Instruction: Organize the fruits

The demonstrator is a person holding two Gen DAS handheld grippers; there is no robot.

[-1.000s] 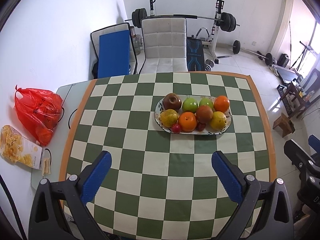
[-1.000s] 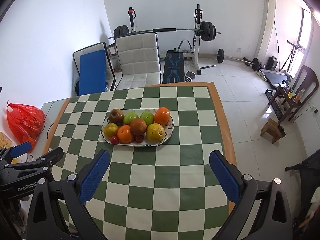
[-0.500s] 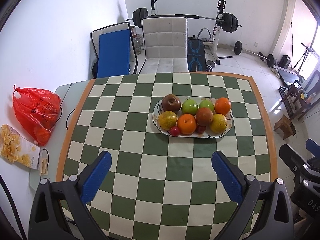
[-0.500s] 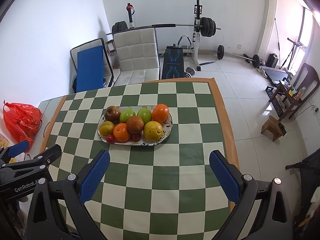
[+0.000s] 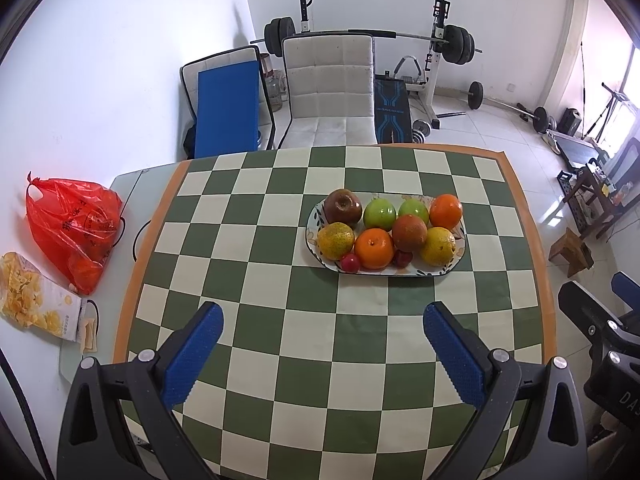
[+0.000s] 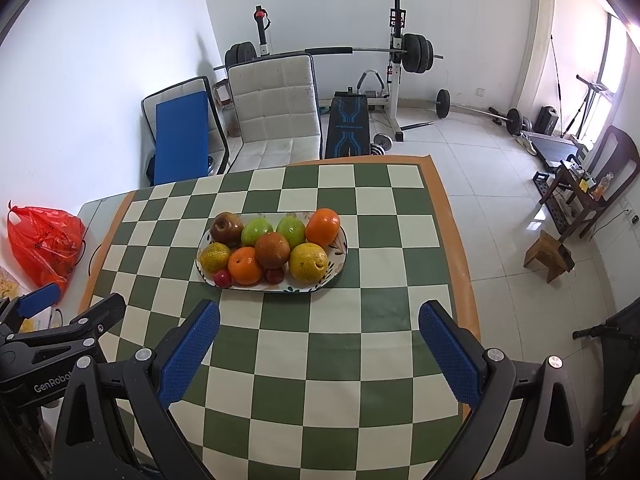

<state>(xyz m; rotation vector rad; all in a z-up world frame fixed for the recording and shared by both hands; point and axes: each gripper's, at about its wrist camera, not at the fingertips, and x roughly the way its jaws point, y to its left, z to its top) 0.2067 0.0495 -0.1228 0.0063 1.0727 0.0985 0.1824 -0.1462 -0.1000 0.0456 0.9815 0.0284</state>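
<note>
An oval patterned plate (image 5: 459,254) (image 6: 340,258) sits on the green-and-white checked table, loaded with several fruits: a dark red apple (image 5: 343,207), two green apples (image 5: 379,213), oranges (image 5: 374,249), yellowish citrus (image 5: 437,246) and small red fruits (image 5: 350,263). My left gripper (image 5: 323,316) hangs open above the near table, short of the plate, with nothing between its blue pads. My right gripper (image 6: 319,314) is likewise open and empty, just in front of the plate. The left gripper's body (image 6: 60,336) shows at the left edge of the right wrist view.
A red plastic bag (image 5: 74,228) and a snack box (image 5: 34,304) lie left of the table on a grey surface. Beyond the far edge stand a white padded chair (image 5: 330,92), a blue pad (image 5: 226,110) and a weight bench (image 5: 390,108). A wooden stool (image 6: 548,256) is on the floor right.
Both grippers have drifted slightly; the plate sits a little lower and more leftward in each view than a second ago. Both stay open and empty.
</note>
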